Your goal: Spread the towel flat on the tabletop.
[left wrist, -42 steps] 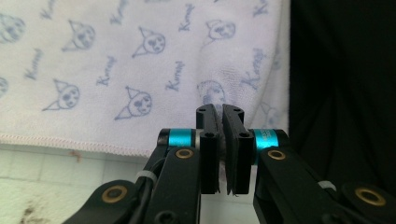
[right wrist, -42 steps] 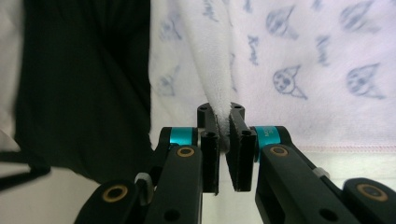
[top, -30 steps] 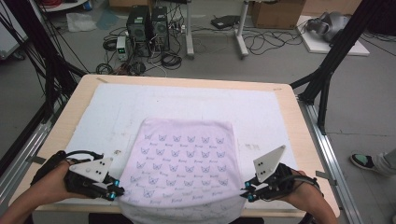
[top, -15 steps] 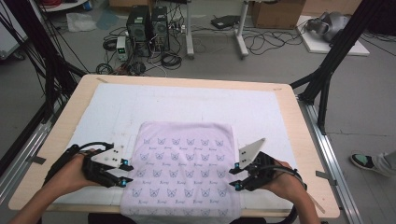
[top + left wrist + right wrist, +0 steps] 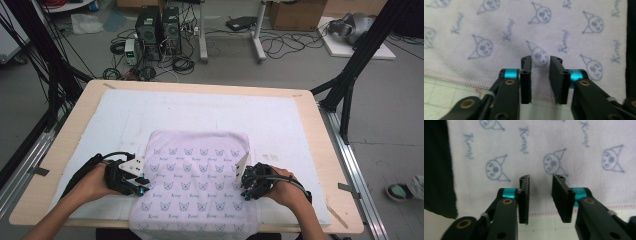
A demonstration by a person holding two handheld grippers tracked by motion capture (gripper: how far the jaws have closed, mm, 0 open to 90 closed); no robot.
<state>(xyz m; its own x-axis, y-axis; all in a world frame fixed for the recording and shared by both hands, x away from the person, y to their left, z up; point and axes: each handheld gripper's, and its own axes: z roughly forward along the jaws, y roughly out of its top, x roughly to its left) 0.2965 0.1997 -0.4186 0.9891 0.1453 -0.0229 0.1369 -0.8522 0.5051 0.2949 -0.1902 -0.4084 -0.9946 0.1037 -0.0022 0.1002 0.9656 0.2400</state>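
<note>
Both hand-held grippers, left (image 5: 142,186) and right (image 5: 244,186), released and just closing at towel (image 5: 197,175) side edges, ready to pinch for folding.

The lilac towel (image 5: 499,27) repeats one script word — roughly "Kuromi" — between printed faces.

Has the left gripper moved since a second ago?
Yes. The left gripper moved away from the table's near edge, inward onto the towel.
</note>
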